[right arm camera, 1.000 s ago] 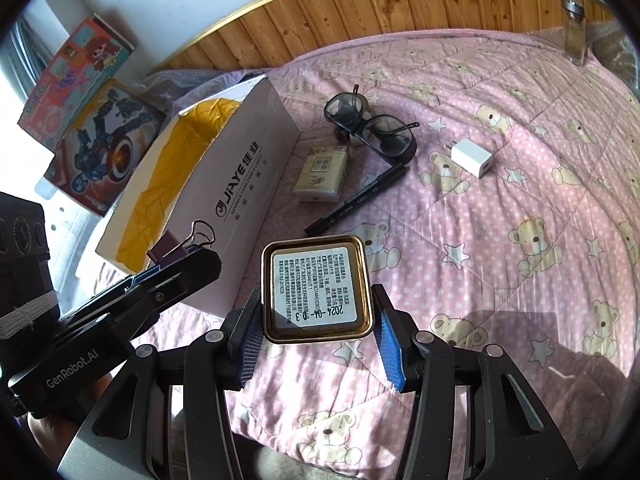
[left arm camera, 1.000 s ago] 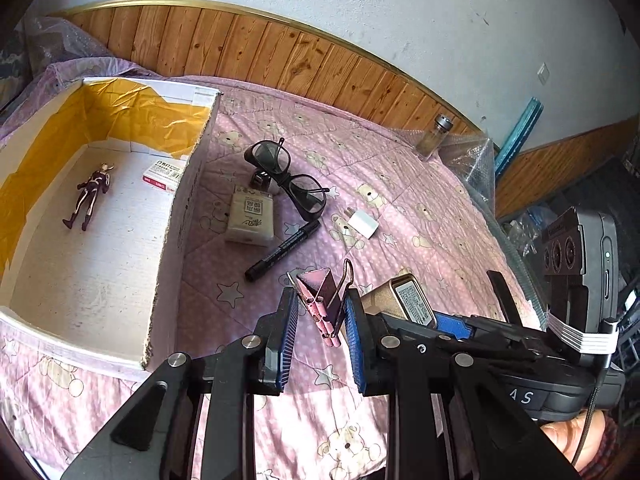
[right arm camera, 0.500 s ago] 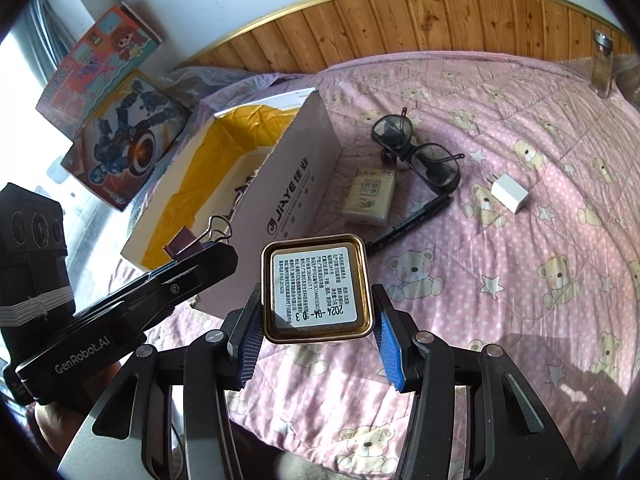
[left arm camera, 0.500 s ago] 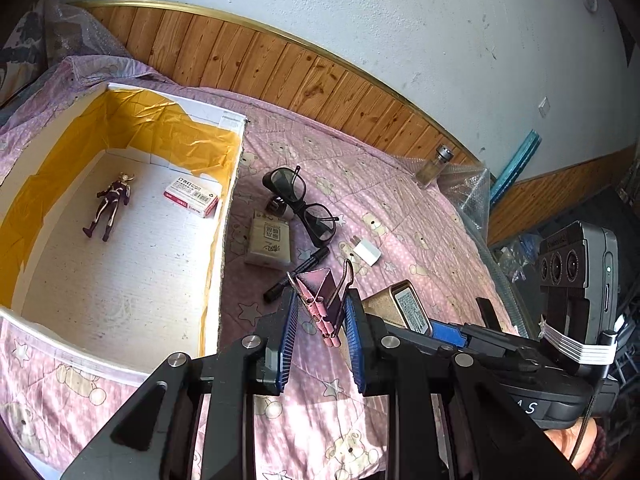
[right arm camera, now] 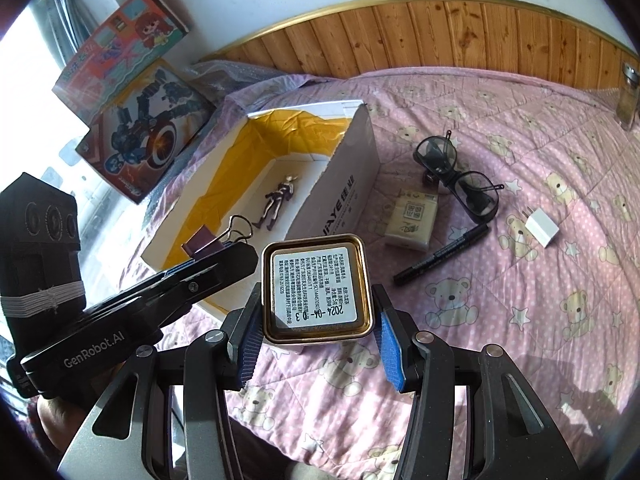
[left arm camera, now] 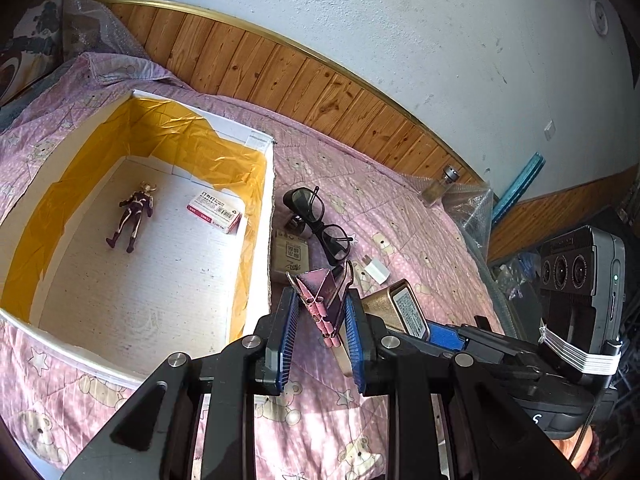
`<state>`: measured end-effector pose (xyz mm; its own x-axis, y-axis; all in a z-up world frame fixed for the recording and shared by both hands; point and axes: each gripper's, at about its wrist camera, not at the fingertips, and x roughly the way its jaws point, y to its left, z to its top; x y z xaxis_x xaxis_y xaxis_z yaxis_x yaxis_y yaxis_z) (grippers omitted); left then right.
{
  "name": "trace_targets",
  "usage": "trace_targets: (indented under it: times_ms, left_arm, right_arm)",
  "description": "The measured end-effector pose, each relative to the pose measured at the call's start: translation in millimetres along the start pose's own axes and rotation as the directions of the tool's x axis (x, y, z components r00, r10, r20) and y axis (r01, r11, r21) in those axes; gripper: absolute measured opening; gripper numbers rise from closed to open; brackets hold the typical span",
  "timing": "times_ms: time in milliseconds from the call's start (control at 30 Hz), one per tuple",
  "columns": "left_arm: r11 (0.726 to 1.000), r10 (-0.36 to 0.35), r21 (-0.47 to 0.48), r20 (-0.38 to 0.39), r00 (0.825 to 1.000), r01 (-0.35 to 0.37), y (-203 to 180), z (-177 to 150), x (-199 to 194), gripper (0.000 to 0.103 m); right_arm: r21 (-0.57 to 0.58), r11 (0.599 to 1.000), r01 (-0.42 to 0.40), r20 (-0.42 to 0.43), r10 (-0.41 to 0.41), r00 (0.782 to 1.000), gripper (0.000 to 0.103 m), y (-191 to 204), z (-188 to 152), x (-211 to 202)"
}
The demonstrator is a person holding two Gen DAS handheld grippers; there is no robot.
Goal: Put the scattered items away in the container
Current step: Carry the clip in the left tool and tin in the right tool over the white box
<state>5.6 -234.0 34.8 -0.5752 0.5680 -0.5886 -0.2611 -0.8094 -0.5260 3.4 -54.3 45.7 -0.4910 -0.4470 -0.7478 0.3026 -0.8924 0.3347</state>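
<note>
My left gripper is shut on a purple binder clip, held above the bed just right of the white box with yellow lining. Inside the box lie a small figurine and a pink-white packet. My right gripper is shut on a gold square tin with a white label, near the box's front corner. On the pink bedspread lie black glasses, a beige pack, a black marker and a white charger plug.
A wood-panelled wall runs behind the bed. A glass jar stands at the far right by the wall. Two toy boxes lean at the left beyond the container. Crinkled clear plastic lies at the bed's right edge.
Both grippers have risen and shifted left toward the box, still holding the clip and the tin. The box interior now shows more fully in both views.
</note>
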Motion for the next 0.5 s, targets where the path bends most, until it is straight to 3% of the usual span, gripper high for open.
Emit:
trace_targets:
  times_ms: [500]
  left_arm:
    - [0.999, 0.01, -0.033, 0.03, 1.0, -0.009, 16, 17, -14, 0.025]
  right_arm:
    - [-0.059, 0.998, -0.034, 0.006, 0.035, 0.999, 0.053, 26, 18, 6]
